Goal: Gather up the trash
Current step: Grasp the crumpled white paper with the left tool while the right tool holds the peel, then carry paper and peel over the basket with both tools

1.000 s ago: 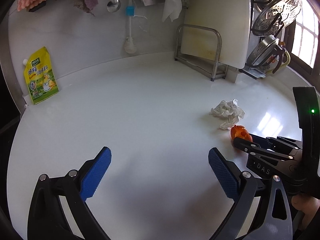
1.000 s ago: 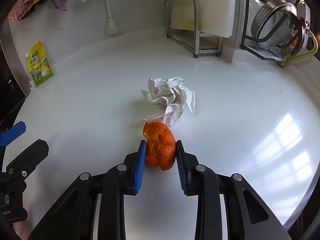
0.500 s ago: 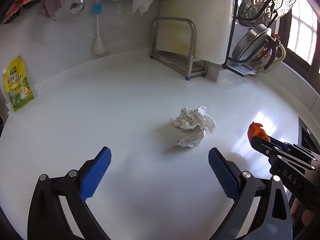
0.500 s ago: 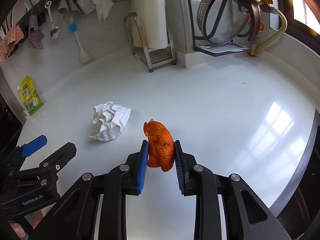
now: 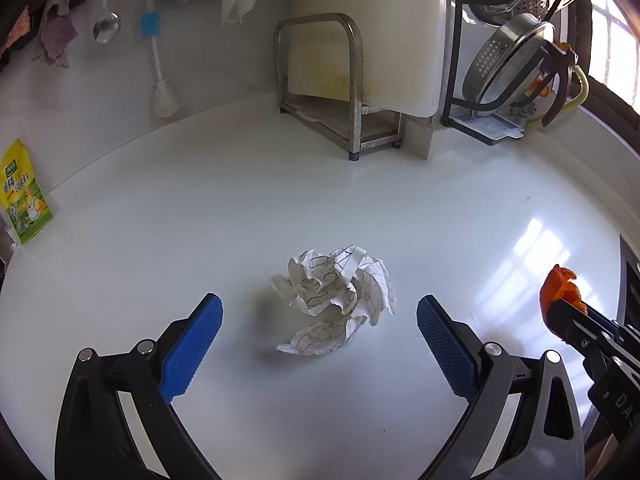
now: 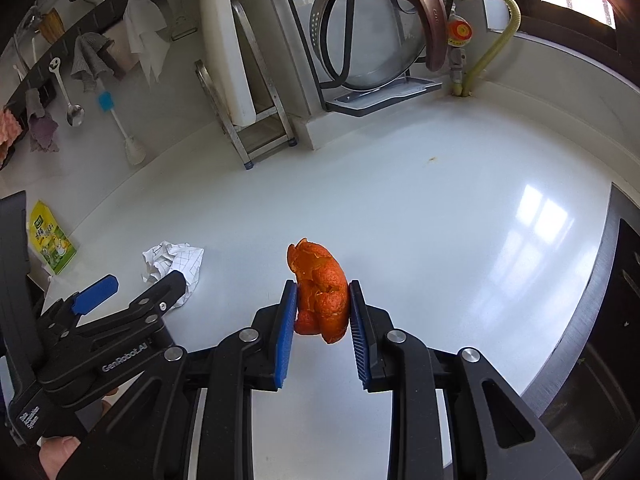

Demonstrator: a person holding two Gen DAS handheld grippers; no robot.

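right gripper (image 6: 322,312) clamps orange peel (image 6: 322,292)

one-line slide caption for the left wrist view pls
Open left gripper lined up on the crumpled paper on the white counter; right gripper at the frame's right edge holds orange peel.

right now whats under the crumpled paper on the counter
Only the white counter shows around the crumpled paper, with its shadow at the edges. Nothing pokes out from beneath it in either view, but the patch directly under the wad is covered, so anything small there can't be seen.
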